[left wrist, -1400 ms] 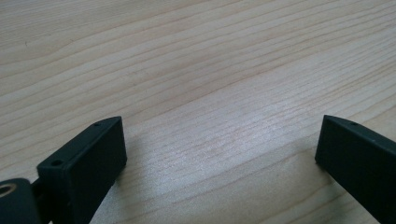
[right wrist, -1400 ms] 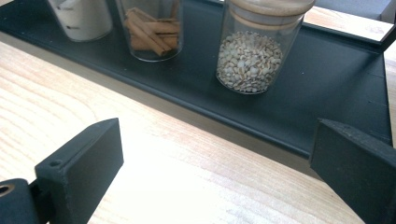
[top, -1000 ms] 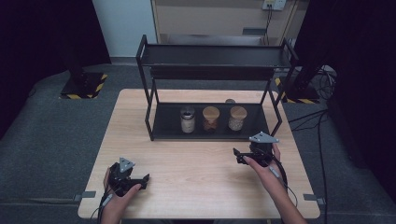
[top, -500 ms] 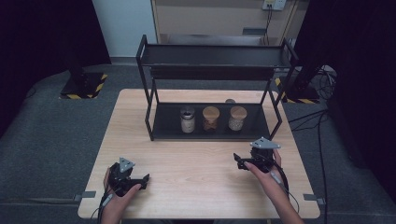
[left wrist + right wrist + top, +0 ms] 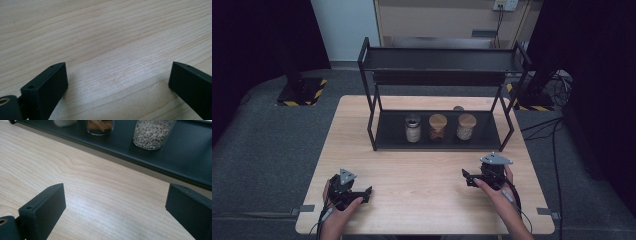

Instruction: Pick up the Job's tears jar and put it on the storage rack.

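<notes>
- Where the right hand-held gripper (image 5: 469,180) points, the nearest thing is the grain jar (image 5: 153,133), a clear glass jar of pale grains standing upright at the right end of a row of three on the lower shelf (image 5: 190,157) of a black metal rack (image 5: 442,65); in the high view its lid (image 5: 466,120) looks like light wood.
- Judged from glass walls and a full load of grain, this jar should be stiff, smooth, moderately heavy and breakable; a grasp across the round body below the lid, jaws square to the wall, seems safest, since the lid may be loose.
- Beside it stand the cinnamon-stick jar (image 5: 100,126), in the middle, and the white-filled jar (image 5: 412,129), at the left with a metal-looking lid; the three stand near each other but apart, leaving little side room for the jaws.
- Right hand-held gripper: released, jaws spread wide, low over the bare worktop (image 5: 422,175), short of the shelf's front edge, holding nothing.
- Left hand-held gripper (image 5: 362,192): likewise released and empty, resting near the worktop's front left corner, well apart from the rack.
- Upper shelf (image 5: 442,59) overhangs the row, so an approach from the front, not from above, appears called for.
</notes>
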`<state>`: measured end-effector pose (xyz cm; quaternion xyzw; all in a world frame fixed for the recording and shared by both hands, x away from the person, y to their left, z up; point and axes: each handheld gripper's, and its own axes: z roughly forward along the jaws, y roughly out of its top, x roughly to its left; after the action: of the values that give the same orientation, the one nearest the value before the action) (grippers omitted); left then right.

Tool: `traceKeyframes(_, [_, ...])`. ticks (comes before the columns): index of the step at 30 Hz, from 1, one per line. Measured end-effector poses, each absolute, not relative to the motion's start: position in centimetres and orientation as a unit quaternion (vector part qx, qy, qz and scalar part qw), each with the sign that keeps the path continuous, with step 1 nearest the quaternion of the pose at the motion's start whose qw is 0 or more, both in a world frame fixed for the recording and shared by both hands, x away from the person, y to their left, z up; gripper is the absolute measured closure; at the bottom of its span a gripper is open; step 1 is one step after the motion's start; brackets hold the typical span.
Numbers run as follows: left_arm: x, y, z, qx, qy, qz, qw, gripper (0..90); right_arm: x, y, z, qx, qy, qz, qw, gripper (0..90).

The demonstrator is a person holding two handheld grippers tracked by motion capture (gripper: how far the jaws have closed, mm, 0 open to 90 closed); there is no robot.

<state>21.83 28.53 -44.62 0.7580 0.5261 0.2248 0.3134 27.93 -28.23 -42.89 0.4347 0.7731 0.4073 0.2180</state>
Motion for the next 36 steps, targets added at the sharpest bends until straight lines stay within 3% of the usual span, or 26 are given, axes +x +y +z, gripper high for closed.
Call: traceKeyframes(36, [21.8, 28.5, -44.6, 0.758, 0.526, 0.225, 0.313, 1.0, 26.0, -25.8, -44.4, 0.398, 0.803, 0.404, 0.184, 3.0])
